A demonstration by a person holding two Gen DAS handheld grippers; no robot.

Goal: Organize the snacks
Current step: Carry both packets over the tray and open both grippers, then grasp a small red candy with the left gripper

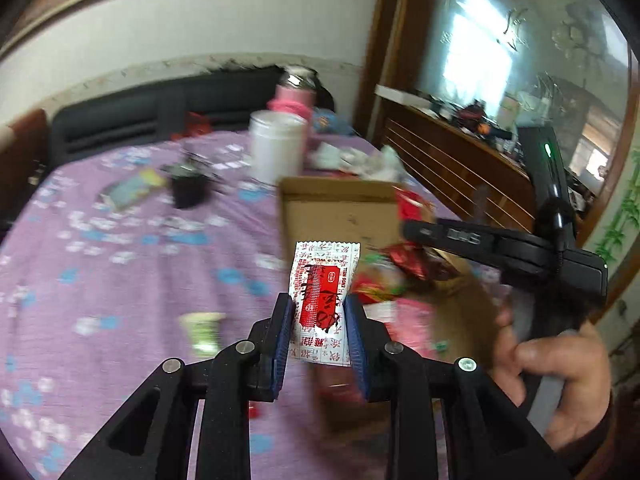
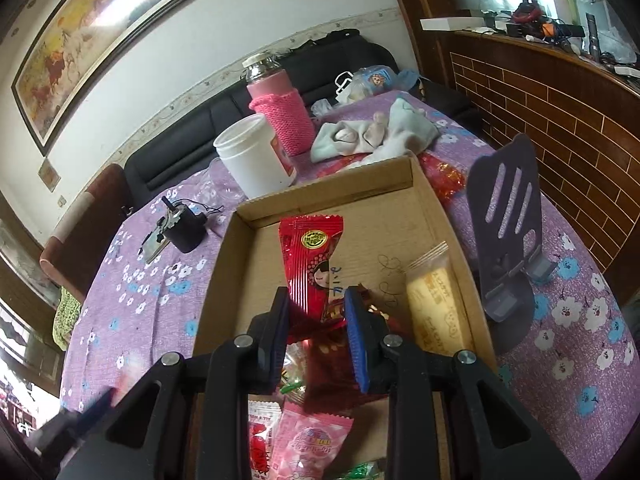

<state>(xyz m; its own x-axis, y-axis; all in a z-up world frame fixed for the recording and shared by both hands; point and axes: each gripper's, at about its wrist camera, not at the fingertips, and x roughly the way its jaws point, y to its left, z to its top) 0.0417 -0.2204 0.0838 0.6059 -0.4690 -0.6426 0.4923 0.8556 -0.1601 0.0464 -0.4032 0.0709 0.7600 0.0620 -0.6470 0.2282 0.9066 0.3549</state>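
Observation:
My left gripper (image 1: 319, 312) is shut on a white and red snack packet (image 1: 323, 300), held upright above the purple tablecloth, left of the cardboard box (image 1: 340, 208). My right gripper (image 2: 316, 312) is shut on a red snack packet (image 2: 312, 260) and holds it over the inside of the cardboard box (image 2: 400, 208). A yellow biscuit packet (image 2: 436, 304) lies in the box at the right. Pink and red packets (image 2: 308, 440) lie in the box's near end. The right gripper also shows in the left wrist view (image 1: 404, 229), reaching over the box.
A white tub (image 2: 252, 156) and a pink sleeved bottle (image 2: 280, 112) stand behind the box. A grey phone stand (image 2: 508, 232) is to its right. A black motor part (image 2: 184, 228) lies left. Crumpled cloth (image 2: 376, 132) lies at the back. A small green packet (image 1: 204, 328) lies on the cloth.

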